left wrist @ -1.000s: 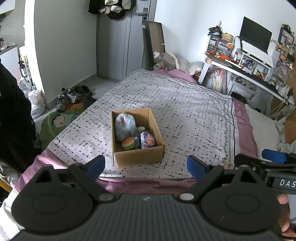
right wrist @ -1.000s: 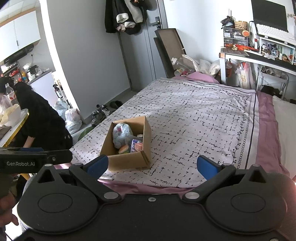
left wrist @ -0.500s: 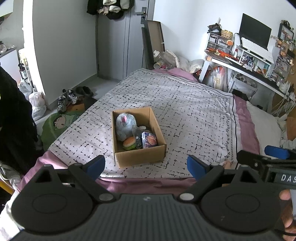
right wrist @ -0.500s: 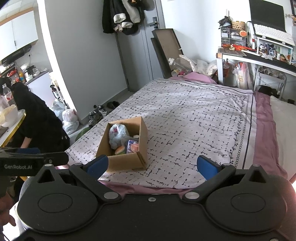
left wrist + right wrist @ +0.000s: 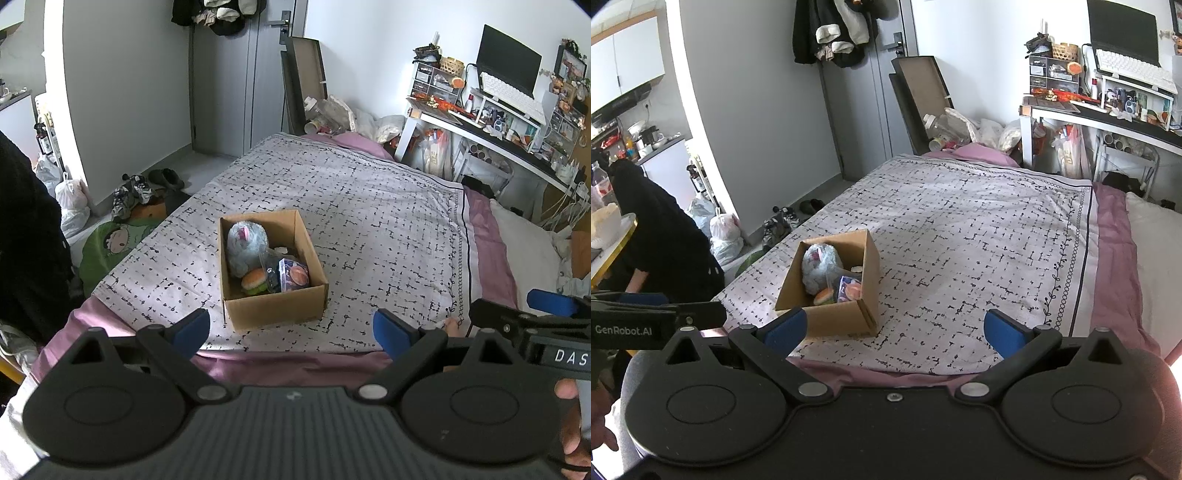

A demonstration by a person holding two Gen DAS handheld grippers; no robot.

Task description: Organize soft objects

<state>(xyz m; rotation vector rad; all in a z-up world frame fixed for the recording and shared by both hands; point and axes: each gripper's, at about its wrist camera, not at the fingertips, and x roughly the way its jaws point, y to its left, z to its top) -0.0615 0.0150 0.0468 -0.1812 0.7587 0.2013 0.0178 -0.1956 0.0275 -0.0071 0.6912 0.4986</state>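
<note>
Soft objects are the subject of this task, and all that can be seen of them are gathered in one cardboard box [image 5: 273,273] on the bed.

1. Nearest: grippers. The left gripper [image 5: 291,326] has its blue-tipped fingers spread wide apart with nothing between them. The right gripper [image 5: 894,326] is likewise spread wide and holds nothing. Both are held back over the near edge of the bed, short of the box. In the left wrist view the right gripper shows at 3 o'clock; in the right wrist view the left gripper shows at 9 o'clock. Judgement: the wide spread suits bulky, compressible items, and the stand-off position suits either an approach or a completed release.

2. Middle: box. It rests open-topped on the patterned bedspread [image 5: 369,206], near the bed's foot edge, at 12 o'clock from the left gripper and at about 11 o'clock from the right. Its open top allows straight-down access.

3. Box contents. A grey-blue plush toy [image 5: 245,245] fills the far-left portion. A burger-shaped toy [image 5: 255,282] lies at the near wall, touching the plush. A small packet printed with a round face [image 5: 293,275] stands at the near right, beside what looks like clear plastic wrap. Judgement: the items are packed together so that they support one another.

4. Far: no loose soft object is visible on the bedspread beyond the box. Judgement: the sorting appears largely complete.
</note>
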